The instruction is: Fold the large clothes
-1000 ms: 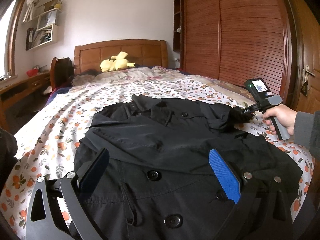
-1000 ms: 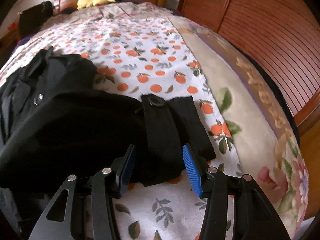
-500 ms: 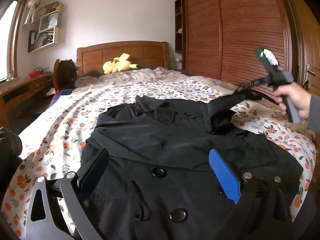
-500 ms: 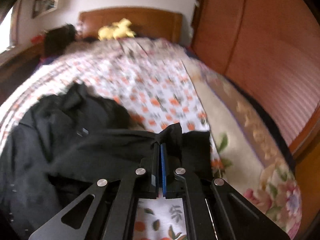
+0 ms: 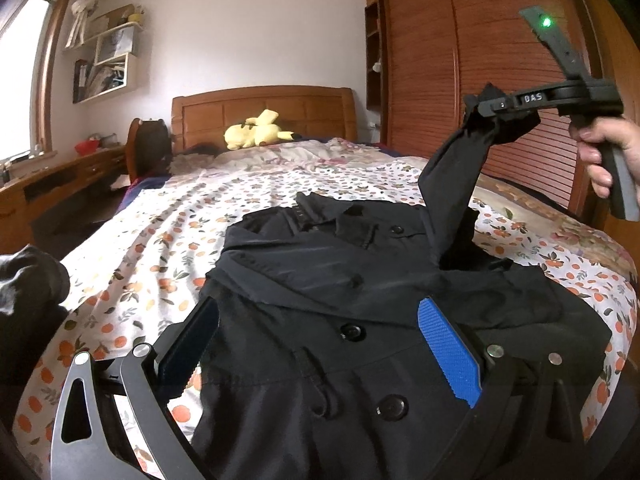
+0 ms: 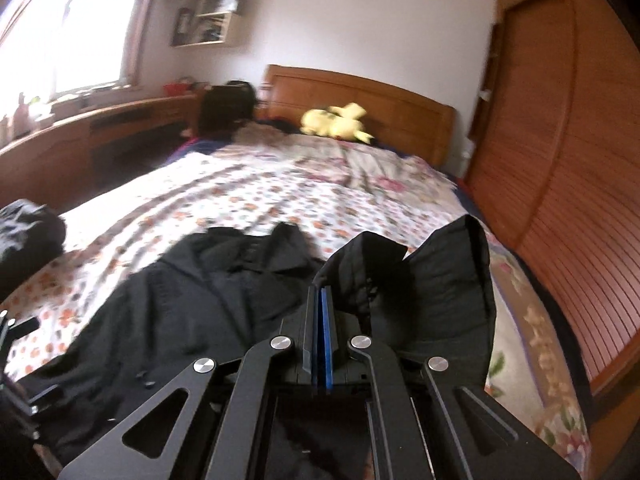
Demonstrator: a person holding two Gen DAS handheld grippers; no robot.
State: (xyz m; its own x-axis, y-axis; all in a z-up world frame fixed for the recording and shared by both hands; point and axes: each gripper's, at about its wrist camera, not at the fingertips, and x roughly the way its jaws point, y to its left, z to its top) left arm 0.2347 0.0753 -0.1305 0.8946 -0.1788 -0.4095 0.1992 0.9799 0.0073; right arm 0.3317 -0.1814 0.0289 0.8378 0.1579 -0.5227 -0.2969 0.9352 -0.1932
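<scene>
A black buttoned coat (image 5: 320, 320) lies front-up on the floral bedspread (image 5: 168, 248). My left gripper (image 5: 316, 344) is open and hovers low over the coat's lower front, holding nothing. My right gripper (image 6: 320, 300) is shut on the coat's right sleeve cuff (image 6: 440, 280). In the left wrist view the right gripper (image 5: 476, 110) holds the sleeve (image 5: 452, 184) lifted well above the bed, the sleeve hanging down to the shoulder. The coat (image 6: 180, 300) shows spread below in the right wrist view.
A yellow plush toy (image 5: 256, 134) rests against the wooden headboard (image 5: 264, 108). A wooden wardrobe (image 5: 460, 60) stands along the right side of the bed. A desk (image 5: 52, 184) runs along the left wall. A dark cloth bundle (image 5: 28, 280) sits at the bed's left edge.
My right gripper closed on the sleeve cuff and lifted it up off the bed. My left gripper stayed open over the coat's lower front.
</scene>
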